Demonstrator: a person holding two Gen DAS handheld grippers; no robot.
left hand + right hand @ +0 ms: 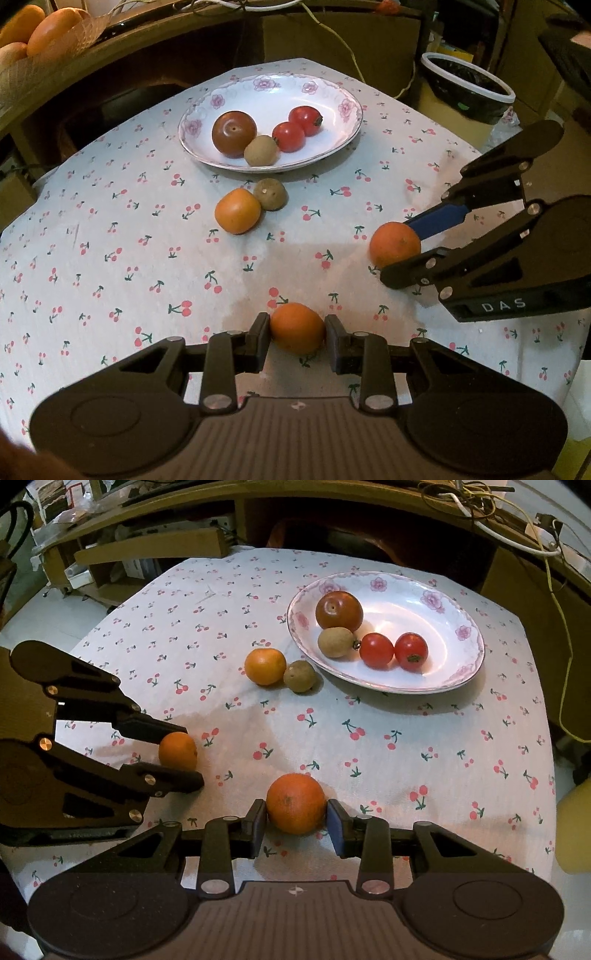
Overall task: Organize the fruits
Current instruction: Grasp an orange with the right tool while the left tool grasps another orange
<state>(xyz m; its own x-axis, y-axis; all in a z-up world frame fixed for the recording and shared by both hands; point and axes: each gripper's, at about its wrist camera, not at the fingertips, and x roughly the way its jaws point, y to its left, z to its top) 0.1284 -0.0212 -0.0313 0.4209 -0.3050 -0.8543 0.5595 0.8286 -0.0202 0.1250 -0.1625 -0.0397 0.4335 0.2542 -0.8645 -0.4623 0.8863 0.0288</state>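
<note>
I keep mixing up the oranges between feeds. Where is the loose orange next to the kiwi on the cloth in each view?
Left wrist view: the loose orange lies centre frame, left of the kiwi, touching it.
Right wrist view: the same orange lies left of centre, again left of the kiwi.
Shared landmark: the flowered plate, just beyond both.

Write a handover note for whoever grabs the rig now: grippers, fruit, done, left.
Left gripper: fingers closed on a small orange on the tablecloth.
Right gripper: fingers closed on a larger orange, also not clearly lifted.
Done: plate holds a dark tomato, two red tomatoes and a kiwi.
Left: both gripped oranges, plus a third orange and second kiwi beside the plate.
</note>
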